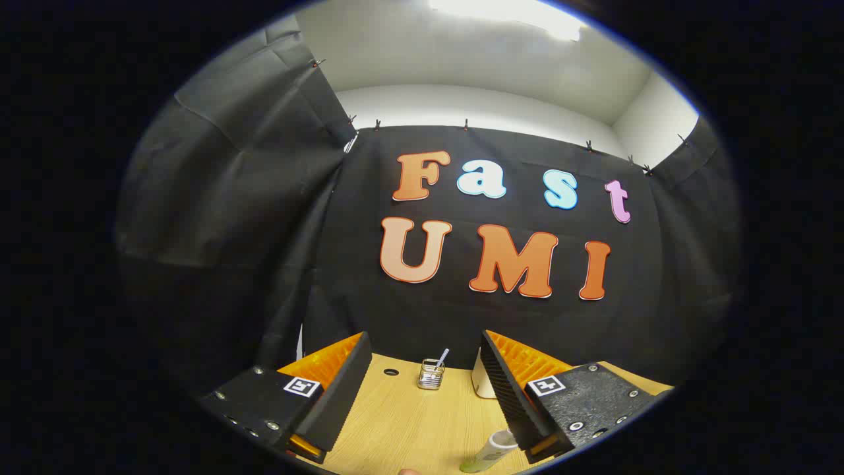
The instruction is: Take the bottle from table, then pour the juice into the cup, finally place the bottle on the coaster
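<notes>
Gripper: the gripper (422,389) sits at the bottom of the frame with its 2 fingers spread wide apart and nothing between them but bare table (409,429).

Bottle: a pale bottle with a white neck (491,452) lies or leans at the bottom edge of the frame, just beside the inner face of the right finger (504,389). Only its top part is visible, so I cannot tell whether it stands upright or touches the finger.

Cup: the small clear cup (430,374) stands in the lower middle of the frame, beyond the fingers and between them, with a thin stick or straw (441,357) leaning out of it.

Coaster: I cannot make one out; a white object (482,382) partly hidden behind the right finger is too covered to name.

Progress: by my reading, the task is at its very start. The bottle is not gripped, no pouring is under way, and all 3 steps are left.

Surroundings: a small dark hole (391,372) is in the tabletop left of the cup.

In the way: the cup stands well apart from the bottle, so the first grab looks free; the right finger itself covers much of the area around the bottle.
</notes>
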Demonstrator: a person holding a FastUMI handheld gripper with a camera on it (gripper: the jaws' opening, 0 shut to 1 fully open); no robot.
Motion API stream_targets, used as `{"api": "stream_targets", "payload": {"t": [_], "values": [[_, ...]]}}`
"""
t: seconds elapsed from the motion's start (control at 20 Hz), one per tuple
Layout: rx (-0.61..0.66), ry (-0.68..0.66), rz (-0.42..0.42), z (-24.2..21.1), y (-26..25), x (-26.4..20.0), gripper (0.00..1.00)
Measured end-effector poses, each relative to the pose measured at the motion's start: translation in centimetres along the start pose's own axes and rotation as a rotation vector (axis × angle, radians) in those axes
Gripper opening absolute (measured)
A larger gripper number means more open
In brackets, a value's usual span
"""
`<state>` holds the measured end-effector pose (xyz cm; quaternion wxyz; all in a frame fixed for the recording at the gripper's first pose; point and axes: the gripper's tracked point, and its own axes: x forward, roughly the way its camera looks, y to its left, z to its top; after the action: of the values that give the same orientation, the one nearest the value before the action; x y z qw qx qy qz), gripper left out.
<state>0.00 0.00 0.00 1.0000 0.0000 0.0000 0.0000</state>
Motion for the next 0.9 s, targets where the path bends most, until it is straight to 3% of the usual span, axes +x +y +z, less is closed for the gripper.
{"api": "stream_targets", "payload": {"t": [0.25,0.9], "values": [[0.038,0.050,0.037,-1.3,0.7,-0.4,0.98],[0.072,0.077,0.005,-2.2,-2.6,-2.9,0.98]]}}
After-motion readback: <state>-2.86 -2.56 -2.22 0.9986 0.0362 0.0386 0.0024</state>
